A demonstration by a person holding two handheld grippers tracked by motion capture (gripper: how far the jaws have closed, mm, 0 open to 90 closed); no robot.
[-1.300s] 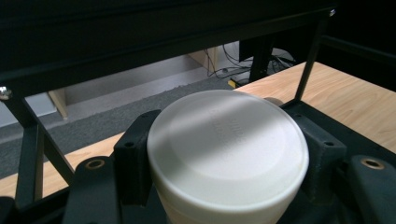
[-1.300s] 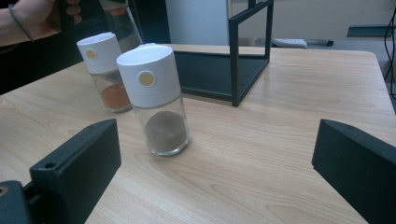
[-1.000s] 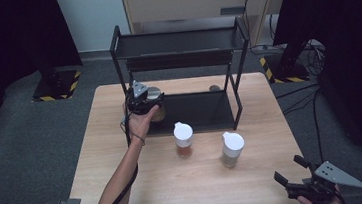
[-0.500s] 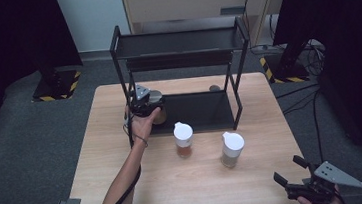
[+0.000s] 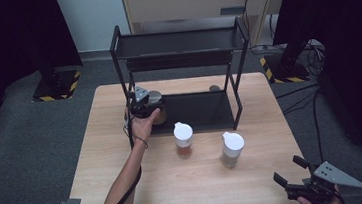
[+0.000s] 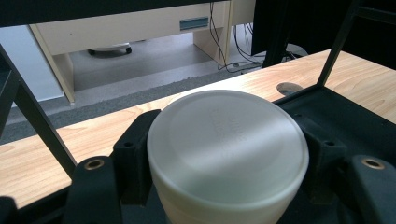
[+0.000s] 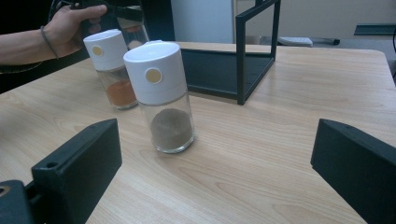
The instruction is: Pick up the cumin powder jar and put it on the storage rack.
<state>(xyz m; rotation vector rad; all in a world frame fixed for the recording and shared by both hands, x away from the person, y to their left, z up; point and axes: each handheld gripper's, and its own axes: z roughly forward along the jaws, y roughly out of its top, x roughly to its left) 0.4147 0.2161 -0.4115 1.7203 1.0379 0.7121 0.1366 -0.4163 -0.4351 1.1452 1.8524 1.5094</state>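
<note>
Pale wood grain ran across the table (image 5: 127,187), and at its near right corner the right gripper (image 5: 287,170) hung with its jaws spread wide, nothing between them. Ahead of it in the right gripper view stood a spice shaker with brown powder (image 7: 162,98), white-capped with a small yellow dot, upright and clear of everything. Just behind it stood a second shaker holding orange powder (image 7: 111,70), of the same make, a little closer to the rack.

Farther on, the left gripper (image 5: 152,104) was clenched on a white-lidded jar (image 6: 228,149), its black jaws pressing the sides just below the lid. The jar sat at the left front edge of the black metal rack (image 5: 190,111), over the lower shelf. From above, the hand (image 5: 143,125) and the gripper's grey plate covered most of the jar, so its contents could not be made out.

Faint embossed lettering crossed the lid, too worn to read. The rack's upper shelf (image 5: 178,42) hid the table's far edge.
</note>
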